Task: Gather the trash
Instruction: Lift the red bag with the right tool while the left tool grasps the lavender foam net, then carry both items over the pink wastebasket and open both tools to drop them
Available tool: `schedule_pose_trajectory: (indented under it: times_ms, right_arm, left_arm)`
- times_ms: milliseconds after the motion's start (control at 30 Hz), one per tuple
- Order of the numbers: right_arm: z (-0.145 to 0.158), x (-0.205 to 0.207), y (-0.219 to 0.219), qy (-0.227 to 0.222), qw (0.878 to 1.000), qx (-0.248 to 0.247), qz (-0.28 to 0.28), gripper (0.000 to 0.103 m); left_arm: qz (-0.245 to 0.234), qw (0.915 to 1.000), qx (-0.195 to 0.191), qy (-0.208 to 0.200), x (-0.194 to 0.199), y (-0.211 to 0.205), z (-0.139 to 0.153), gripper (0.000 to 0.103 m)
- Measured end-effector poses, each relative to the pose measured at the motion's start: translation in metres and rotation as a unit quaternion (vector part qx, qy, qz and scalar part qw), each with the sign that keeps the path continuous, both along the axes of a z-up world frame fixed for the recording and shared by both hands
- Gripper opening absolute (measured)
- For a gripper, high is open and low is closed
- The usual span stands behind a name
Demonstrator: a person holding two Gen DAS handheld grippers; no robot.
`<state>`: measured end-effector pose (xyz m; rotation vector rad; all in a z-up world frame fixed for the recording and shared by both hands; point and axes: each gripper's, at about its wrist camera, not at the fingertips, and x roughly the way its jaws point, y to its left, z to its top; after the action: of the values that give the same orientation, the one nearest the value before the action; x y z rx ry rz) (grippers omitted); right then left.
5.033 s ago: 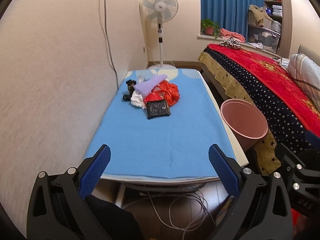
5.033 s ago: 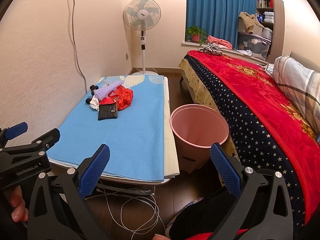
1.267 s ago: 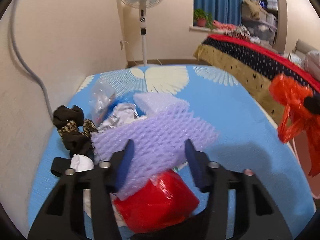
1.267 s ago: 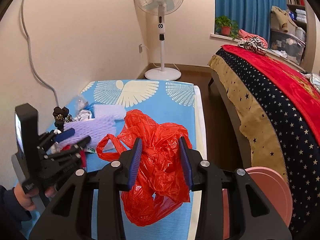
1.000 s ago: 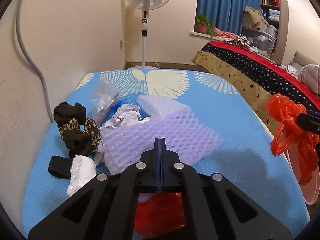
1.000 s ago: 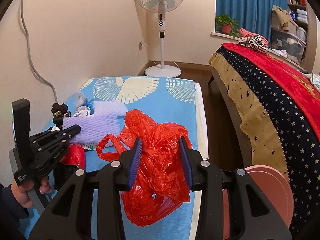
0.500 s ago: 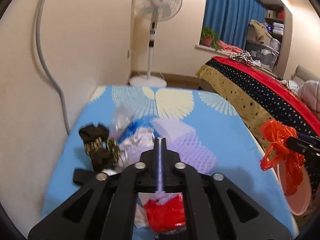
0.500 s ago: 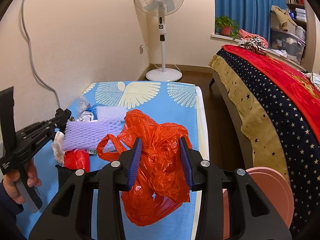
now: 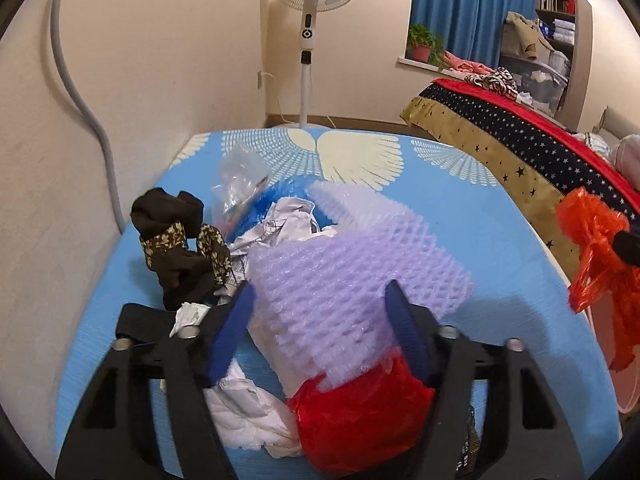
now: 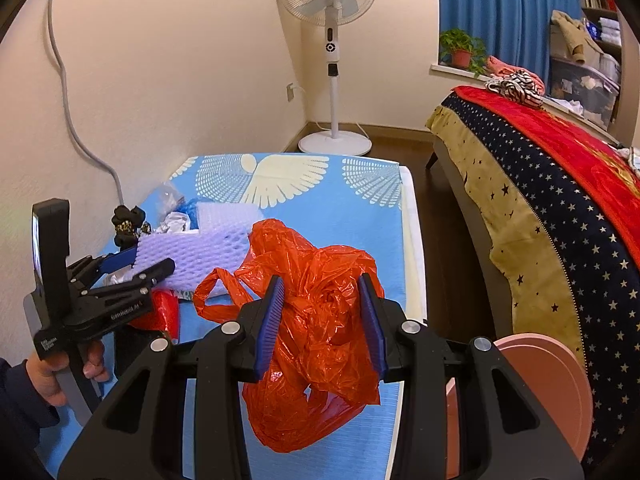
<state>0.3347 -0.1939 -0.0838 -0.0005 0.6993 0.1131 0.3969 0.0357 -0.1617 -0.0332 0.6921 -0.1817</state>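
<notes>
The purple foam net lies on top of the trash pile on the table, draped over a red plastic wrapper and white crumpled paper. Its long axis runs roughly crosswise, from the pile toward the bed side, and it rises slightly toward its far end. The left hand-held gripper is the nearer one: the net sits directly ahead of it, its near edge between the two spread blue fingers, one on each side, neither visibly pressing the foam. From the right wrist view the same tool reaches in from the wall side, with the net's end between its tips.

The right hand-held gripper pinches a crumpled orange plastic bag, which hangs between its pads above the table's near edge. The pink bin stands on the floor just to the right of it, between table and bed.

Around the net lie a dark patterned cloth bundle, a clear plastic bag and a blue wrapper, all on the wall side of the pile. Judging by this, closing the left fingers across the net's short width looks like the coming move, with the bag's drop into the bin not yet done.
</notes>
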Motion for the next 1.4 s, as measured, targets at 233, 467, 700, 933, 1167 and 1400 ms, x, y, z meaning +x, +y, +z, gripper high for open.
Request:
schedule_pose_trajectory:
  times_ms: [233, 467, 700, 933, 1167, 1400]
  right_arm:
    - [-0.004, 0.0, 0.004, 0.003, 1.0, -0.003, 0.005, 0.039]
    - [-0.001, -0.002, 0.005, 0.001, 1.0, -0.004, 0.004, 0.039]
    - [0.025, -0.011, 0.001, -0.026, 1.0, 0.001, 0.004, 0.039]
    - [0.091, -0.039, -0.014, -0.07, 0.997, 0.009, 0.009, 0.039]
    - [0.147, -0.131, -0.058, -0.107, 0.994, -0.012, -0.023, 0.039]
    - [0.161, -0.203, -0.117, -0.107, 0.991, 0.0, -0.08, 0.039]
  left_arm:
    - [-0.001, 0.9994, -0.032, -0.012, -0.003, 0.015, 0.002, 0.004]
    - [0.001, 0.999, -0.023, -0.04, -0.011, 0.013, 0.021, 0.004]
    - [-0.014, 0.9971, -0.014, -0.074, -0.03, 0.001, 0.073, 0.003]
    - [-0.037, 0.9919, -0.016, -0.12, -0.085, -0.016, 0.159, 0.003]
    - [-0.059, 0.987, -0.035, -0.146, -0.153, -0.048, 0.215, 0.004]
    - [-0.096, 0.9837, -0.056, -0.142, -0.2, -0.1, 0.23, 0.004]
